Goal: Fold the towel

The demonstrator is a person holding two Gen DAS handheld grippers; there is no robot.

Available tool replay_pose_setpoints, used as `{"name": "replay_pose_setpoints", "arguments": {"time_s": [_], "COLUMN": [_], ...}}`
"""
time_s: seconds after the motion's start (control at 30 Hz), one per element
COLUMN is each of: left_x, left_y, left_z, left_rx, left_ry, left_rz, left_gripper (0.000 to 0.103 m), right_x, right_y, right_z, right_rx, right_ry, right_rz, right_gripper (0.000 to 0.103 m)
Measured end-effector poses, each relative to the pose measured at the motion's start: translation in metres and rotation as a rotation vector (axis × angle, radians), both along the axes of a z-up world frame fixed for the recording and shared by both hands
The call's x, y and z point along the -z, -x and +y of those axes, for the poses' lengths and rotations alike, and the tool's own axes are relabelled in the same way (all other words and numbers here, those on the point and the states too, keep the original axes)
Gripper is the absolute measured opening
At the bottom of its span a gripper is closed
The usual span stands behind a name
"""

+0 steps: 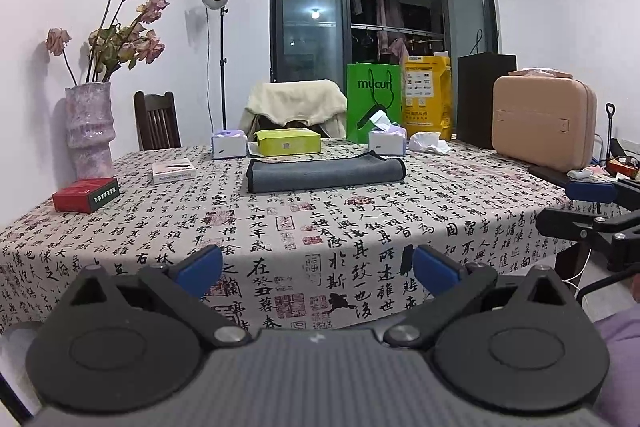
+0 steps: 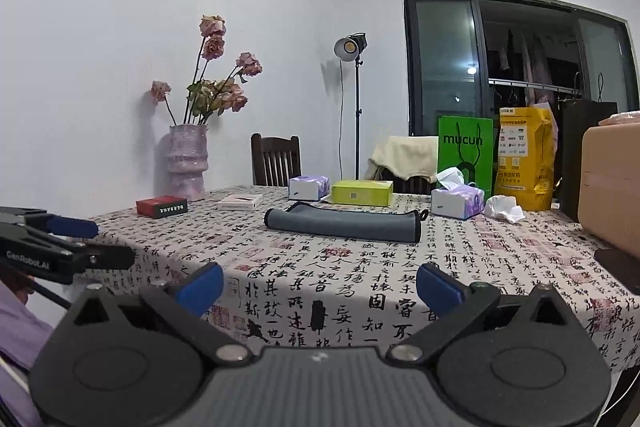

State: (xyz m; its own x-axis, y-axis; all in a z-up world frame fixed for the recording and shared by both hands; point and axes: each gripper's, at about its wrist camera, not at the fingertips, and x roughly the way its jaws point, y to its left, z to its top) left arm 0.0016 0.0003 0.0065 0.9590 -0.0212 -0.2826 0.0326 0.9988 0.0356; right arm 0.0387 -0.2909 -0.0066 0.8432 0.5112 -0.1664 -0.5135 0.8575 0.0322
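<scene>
A grey towel (image 1: pixel 326 173) with a dark edge lies folded into a flat oblong on the table, past its middle; it also shows in the right wrist view (image 2: pixel 344 223). My left gripper (image 1: pixel 318 269) is open and empty, held over the table's near edge, well short of the towel. My right gripper (image 2: pixel 319 285) is open and empty too, near the front edge. Each gripper shows at the side of the other's view: the right one (image 1: pixel 592 205) and the left one (image 2: pixel 76 241).
The table (image 1: pixel 360 227) has a calligraphy-print cloth. On it stand a vase of dried roses (image 1: pixel 90 129), a red box (image 1: pixel 86 194), a white box (image 1: pixel 174 171), tissue packs (image 1: pixel 228 143), a yellow-green box (image 1: pixel 288 141), bags (image 1: pixel 374 103) and a beige case (image 1: pixel 544 123).
</scene>
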Motion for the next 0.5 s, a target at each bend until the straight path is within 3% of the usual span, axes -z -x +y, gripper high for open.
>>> {"name": "replay_pose_setpoints", "arguments": {"time_s": [0.5], "left_x": [0.0000], "left_y": [-0.0008], "left_z": [-0.0022], "left_rx": [0.000], "left_ry": [-0.008], "left_rz": [-0.007], "left_gripper": [0.103], "right_x": [0.0029], "right_y": [-0.0018], "right_z": [0.0014], "right_rx": [0.007], "right_ry": [-0.003], "right_rz": [0.017], "right_gripper": [0.103]}}
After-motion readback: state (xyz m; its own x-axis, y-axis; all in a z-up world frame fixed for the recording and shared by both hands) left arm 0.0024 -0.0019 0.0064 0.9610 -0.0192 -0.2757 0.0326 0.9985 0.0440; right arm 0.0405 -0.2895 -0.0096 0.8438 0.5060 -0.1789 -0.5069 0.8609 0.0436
